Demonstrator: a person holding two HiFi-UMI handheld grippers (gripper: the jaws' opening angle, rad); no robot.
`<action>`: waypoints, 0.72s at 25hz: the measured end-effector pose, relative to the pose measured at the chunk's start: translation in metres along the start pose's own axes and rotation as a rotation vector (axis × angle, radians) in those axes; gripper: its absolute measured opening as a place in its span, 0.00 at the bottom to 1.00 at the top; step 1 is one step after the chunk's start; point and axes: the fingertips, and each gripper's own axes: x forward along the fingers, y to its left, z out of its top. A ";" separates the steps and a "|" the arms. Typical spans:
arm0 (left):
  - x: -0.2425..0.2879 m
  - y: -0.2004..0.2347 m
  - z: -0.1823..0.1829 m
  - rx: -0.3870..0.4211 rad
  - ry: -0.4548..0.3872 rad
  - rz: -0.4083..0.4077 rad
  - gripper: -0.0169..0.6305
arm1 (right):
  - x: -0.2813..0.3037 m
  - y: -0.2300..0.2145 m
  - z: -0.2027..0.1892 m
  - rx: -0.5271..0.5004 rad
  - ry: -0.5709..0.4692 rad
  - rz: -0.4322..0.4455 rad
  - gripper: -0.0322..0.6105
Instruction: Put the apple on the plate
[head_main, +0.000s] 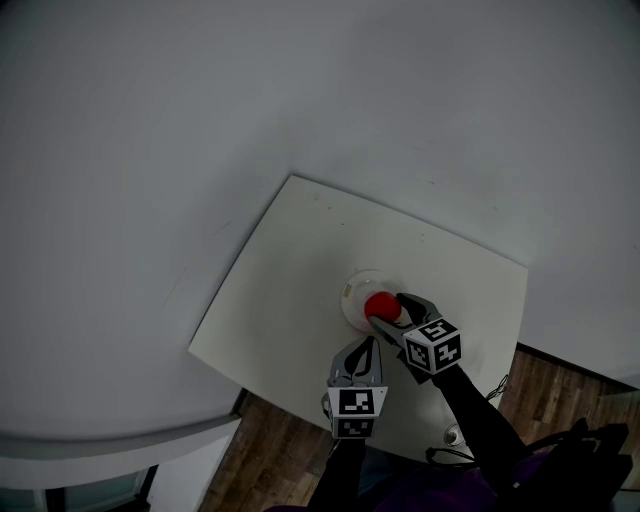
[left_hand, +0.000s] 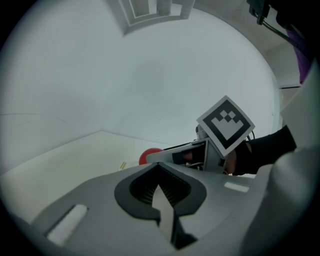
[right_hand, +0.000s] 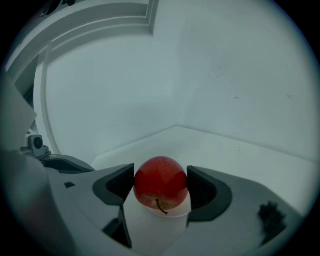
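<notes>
Squarely between the jaws of the right gripper (head_main: 391, 312), the red apple (right_hand: 161, 186) is sitting with its stem pointing toward the camera. Both dark pads (right_hand: 117, 187) are pressing against its sides, so the jaws are grasping it. In the head view, just right of the frame's centre, the apple is lying over the lower right part of the pale plate (head_main: 352, 288) and is the only thing showing there. Whether the fruit is touching the plate I cannot tell. The plate is standing on the white counter (head_main: 285, 290). At lower centre the left gripper (left_hand: 161, 191) is hovering with its jaws clenched together and empty. The right gripper's marker cube (left_hand: 225, 125) is showing only black and white squares. A small yellowish tag (left_hand: 122, 165) beside the apple is too small to read.
</notes>
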 end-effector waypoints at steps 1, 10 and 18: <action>0.001 -0.001 0.000 0.000 -0.001 -0.002 0.04 | 0.001 0.000 -0.001 0.002 0.002 -0.001 0.57; 0.003 -0.004 -0.004 -0.010 0.015 -0.011 0.04 | 0.007 -0.006 -0.012 0.001 0.034 -0.009 0.57; 0.000 -0.003 -0.004 -0.017 0.016 -0.001 0.04 | 0.009 -0.008 -0.012 0.010 0.038 -0.006 0.57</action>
